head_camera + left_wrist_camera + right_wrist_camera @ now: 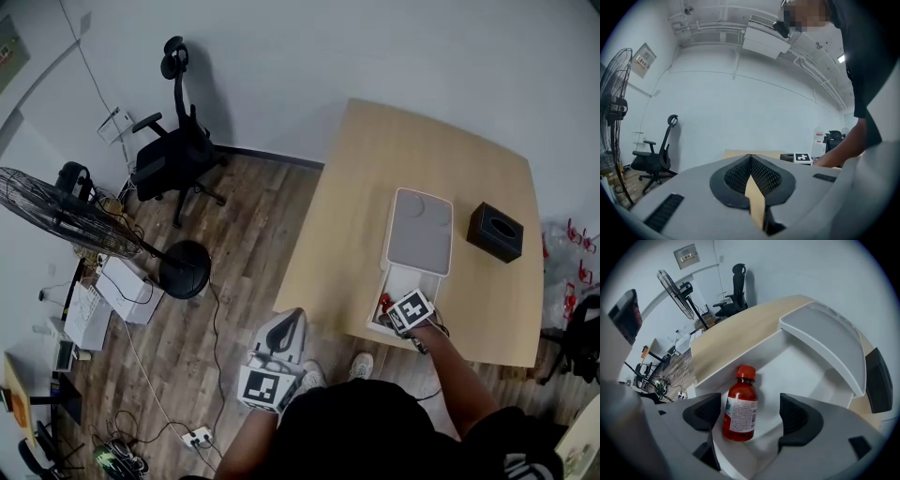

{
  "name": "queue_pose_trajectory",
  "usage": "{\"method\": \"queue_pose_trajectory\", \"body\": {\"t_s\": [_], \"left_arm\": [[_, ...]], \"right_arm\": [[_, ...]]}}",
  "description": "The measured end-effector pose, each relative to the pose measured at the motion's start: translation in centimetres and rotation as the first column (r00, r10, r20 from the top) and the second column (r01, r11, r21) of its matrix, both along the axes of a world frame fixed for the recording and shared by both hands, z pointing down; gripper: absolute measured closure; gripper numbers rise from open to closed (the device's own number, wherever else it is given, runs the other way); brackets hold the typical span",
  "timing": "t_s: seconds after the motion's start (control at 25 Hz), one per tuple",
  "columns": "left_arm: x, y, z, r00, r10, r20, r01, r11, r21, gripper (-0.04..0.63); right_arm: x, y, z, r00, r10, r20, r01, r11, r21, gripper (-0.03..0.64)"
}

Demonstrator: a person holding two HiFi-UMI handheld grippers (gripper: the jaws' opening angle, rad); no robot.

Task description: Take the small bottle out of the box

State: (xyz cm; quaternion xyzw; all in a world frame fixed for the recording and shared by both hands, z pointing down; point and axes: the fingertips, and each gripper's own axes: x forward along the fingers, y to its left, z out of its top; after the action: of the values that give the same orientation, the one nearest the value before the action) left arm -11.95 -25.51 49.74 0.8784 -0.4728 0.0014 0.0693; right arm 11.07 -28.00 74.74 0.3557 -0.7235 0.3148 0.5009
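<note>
A small red bottle [740, 408] with a red cap and a white label lies on its side in the open white box [797, 366]. My right gripper [751, 413] is open over the box, with the bottle between its jaws, closer to the left pad and untouched. In the head view this gripper [405, 315] hangs over the box's [401, 279] near end, where a bit of red bottle [383, 302] shows. The lid [419, 232] is folded back. My left gripper [291, 317] is shut and empty, held off the table's near-left edge above the floor, its pads [750, 157] pressed together.
The box lies on a light wooden table [375, 169] beside a black tissue box [494, 231]. On the wood floor to the left are a black office chair [173, 150], a standing fan [66, 211], cartons and a power strip [197, 436] with cables.
</note>
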Motion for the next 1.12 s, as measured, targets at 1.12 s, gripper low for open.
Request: {"method": "queue_pose_trajectory", "body": {"t_s": [1.12], "left_arm": [[-2.2, -0.8, -0.6, 0.998, -0.056, -0.028, 0.057, 0.998, 0.011, 0.584]], "right_arm": [[0.0, 1.1, 0.6, 0.995, -0.079, -0.053, 0.075, 0.995, -0.066, 0.39]]}}
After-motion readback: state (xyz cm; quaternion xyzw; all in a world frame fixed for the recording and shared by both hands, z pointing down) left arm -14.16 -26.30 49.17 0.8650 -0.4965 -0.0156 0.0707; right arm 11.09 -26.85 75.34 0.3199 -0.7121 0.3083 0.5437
